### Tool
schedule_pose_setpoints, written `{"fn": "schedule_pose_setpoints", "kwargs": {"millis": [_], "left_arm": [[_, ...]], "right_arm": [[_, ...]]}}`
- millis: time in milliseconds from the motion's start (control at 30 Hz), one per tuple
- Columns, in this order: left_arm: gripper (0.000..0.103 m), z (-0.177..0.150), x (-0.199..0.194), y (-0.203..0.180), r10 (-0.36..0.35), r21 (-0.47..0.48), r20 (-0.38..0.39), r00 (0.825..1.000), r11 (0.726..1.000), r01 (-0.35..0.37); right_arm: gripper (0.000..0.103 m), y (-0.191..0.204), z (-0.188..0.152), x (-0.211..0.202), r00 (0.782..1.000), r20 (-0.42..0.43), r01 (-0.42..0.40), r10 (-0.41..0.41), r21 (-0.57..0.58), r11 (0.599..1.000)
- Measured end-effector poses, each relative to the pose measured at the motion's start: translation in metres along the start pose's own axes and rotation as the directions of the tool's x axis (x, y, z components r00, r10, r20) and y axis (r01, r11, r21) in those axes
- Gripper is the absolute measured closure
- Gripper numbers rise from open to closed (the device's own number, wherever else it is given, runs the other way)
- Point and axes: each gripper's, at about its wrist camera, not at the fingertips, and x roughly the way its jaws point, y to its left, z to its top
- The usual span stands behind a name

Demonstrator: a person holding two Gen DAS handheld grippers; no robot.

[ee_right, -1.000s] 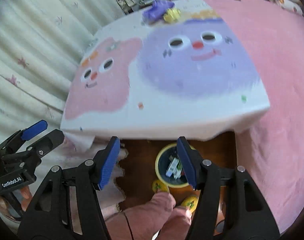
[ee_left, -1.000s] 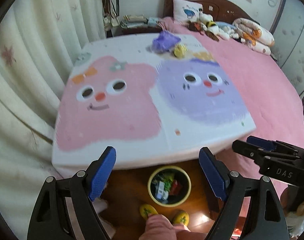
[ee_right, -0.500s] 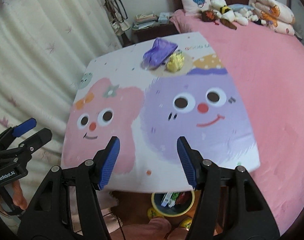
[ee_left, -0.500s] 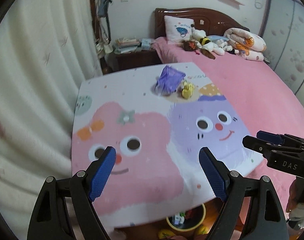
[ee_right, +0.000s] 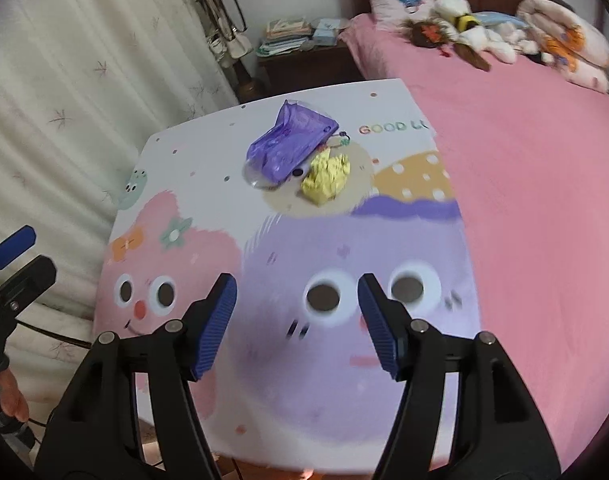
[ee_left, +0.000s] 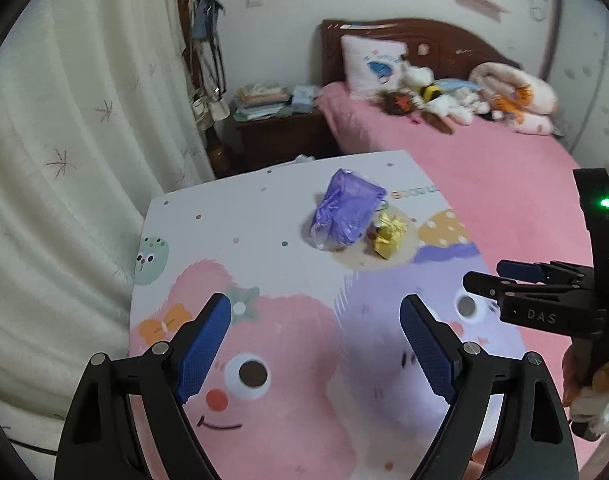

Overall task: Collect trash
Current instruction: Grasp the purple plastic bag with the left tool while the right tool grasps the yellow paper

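Note:
A crumpled purple plastic bag point(ee_left: 346, 209) and a crumpled yellow wrapper point(ee_left: 389, 234) lie side by side at the far end of the cartoon-print table point(ee_left: 264, 240). They also show in the right wrist view, the bag point(ee_right: 290, 142) left of the wrapper point(ee_right: 326, 178). My left gripper point(ee_left: 314, 352) is open and empty above the pink face. My right gripper point(ee_right: 298, 320) is open and empty above the purple face; it also shows from the side in the left wrist view point(ee_left: 504, 276). Both are well short of the trash.
A pink bed point(ee_left: 504, 184) with a pillow, toys and a rolled quilt lies right of the table. A dark nightstand point(ee_left: 280, 136) with books stands behind the table. White curtains point(ee_left: 64, 140) hang along the left. A coat stand point(ee_left: 204, 60) is in the corner.
Both grippers have risen and tilted forward from over the floor bin to over the tabletop, closer to the trash. The bin under the table edge has dropped out of view.

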Motion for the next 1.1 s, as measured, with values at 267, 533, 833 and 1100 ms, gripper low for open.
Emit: {"fn": "schedule_pose_setpoints", "kwargs": {"millis": [267, 533, 833, 1100], "left_arm": [[0.015, 0.072, 0.147, -0.063, 0.072, 0.02, -0.124, 0.99, 0.997, -0.07], [0.014, 0.105, 0.257, -0.082, 0.112, 0.057, -0.245, 0.963, 0.993, -0.101], [0.012, 0.133, 0.352, -0.093, 0.047, 0.068, -0.368, 0.928, 0.997, -0.023], [0.011, 0.136, 0.417, -0.112, 0.099, 0.153, -0.429, 0.898, 0.988, -0.035]], "right_arm": [[0.043, -0.051, 0.079, 0.131, 0.985, -0.134, -0.111, 0.107, -0.017, 0.994], [0.043, -0.06, 0.099, 0.222, 0.958, -0.226, -0.186, 0.176, -0.021, 0.982], [0.058, -0.078, 0.099, 0.239, 0.95, -0.174, -0.271, 0.259, -0.049, 0.961], [0.06, -0.115, 0.093, 0.24, 0.942, -0.149, -0.299, 0.3, 0.029, 0.954]]}}
